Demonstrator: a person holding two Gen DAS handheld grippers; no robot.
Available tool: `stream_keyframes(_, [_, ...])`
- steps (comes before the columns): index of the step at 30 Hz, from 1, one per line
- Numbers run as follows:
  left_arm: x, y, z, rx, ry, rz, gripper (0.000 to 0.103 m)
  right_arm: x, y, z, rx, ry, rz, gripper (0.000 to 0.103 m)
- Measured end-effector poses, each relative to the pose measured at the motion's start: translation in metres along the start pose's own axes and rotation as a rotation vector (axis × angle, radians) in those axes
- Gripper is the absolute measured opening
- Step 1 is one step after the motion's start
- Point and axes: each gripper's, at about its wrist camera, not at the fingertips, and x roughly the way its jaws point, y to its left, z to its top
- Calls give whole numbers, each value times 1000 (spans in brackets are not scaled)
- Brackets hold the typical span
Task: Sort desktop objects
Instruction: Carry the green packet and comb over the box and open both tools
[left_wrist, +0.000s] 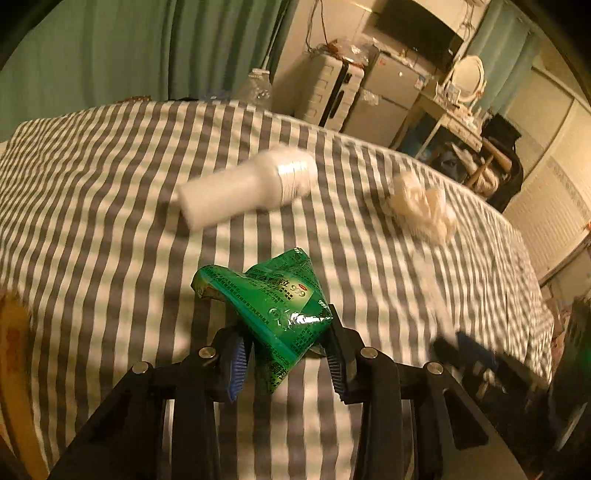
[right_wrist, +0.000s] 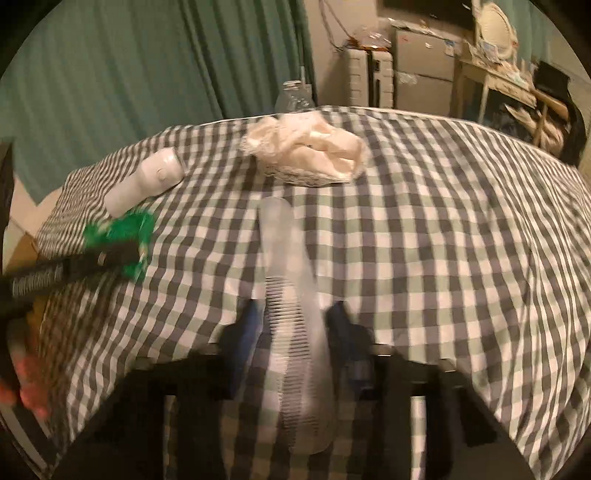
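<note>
My left gripper (left_wrist: 286, 332) is shut on a crumpled green packet (left_wrist: 273, 295) and holds it above the checked tablecloth (left_wrist: 110, 184). The packet also shows in the right wrist view (right_wrist: 122, 232), with the left gripper's arm across it. A white bottle (left_wrist: 247, 188) lies on its side beyond; it also shows in the right wrist view (right_wrist: 147, 181). My right gripper (right_wrist: 295, 325) has a clear plastic comb (right_wrist: 291, 295) between its fingers; motion blur hides whether the pads touch it. A crumpled cream cloth (right_wrist: 306, 147) lies farther back; it also shows in the left wrist view (left_wrist: 421, 203).
A clear plastic bottle (right_wrist: 295, 94) stands past the table's far edge. A white suitcase (right_wrist: 369, 77), grey cabinet (right_wrist: 424, 74) and cluttered dressing table (right_wrist: 498, 85) stand behind. A green curtain (right_wrist: 147, 66) fills the left. An orange-brown object (left_wrist: 14, 350) sits at the left edge.
</note>
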Motion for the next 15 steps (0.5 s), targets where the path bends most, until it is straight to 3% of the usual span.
stream_keyframes(6, [-25, 3, -34, -38, 17, -19, 37, -28, -3, -14, 88, -3, 50, 26])
stream_keyframes(15, [-137, -5, -60, -46, -138, -95, 37, -124, 41, -47, 95, -81, 163, 26])
